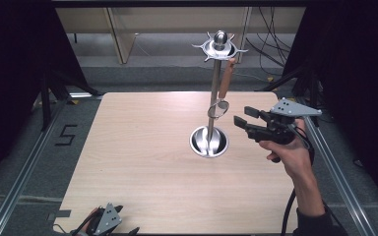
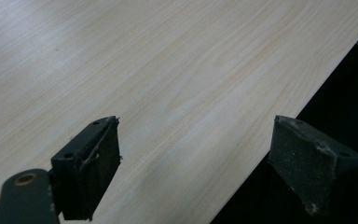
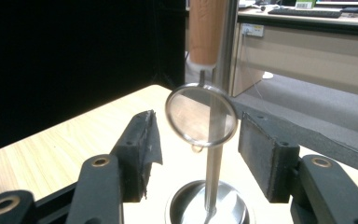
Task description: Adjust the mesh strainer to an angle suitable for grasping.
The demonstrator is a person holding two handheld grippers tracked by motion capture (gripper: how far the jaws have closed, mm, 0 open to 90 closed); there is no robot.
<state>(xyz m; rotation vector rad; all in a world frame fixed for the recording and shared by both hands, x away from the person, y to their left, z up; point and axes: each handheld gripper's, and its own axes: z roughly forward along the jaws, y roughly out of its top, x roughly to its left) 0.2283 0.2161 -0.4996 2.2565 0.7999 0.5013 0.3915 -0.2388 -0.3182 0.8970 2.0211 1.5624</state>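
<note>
Left gripper (image 1: 109,222) rested at table's (image 1: 142,162) near edge, jaws wide, empty. Right gripper (image 1: 242,118) hovered half-open just beside small wooden-handled mesh strainer (image 1: 220,105), which hung from steel utensil stand (image 1: 211,98) mid-table, untouched.

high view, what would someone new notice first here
The tall metal stand rises from its round base near the middle of the wooden table, with a small wooden-handled strainer hanging from the hook ring at its top. Just right of it, the right hand-held gripper points at the strainer's mesh ring with jaws open and nothing pressed between them. The left hand-held gripper sits low at the table's near edge, also open.
</note>
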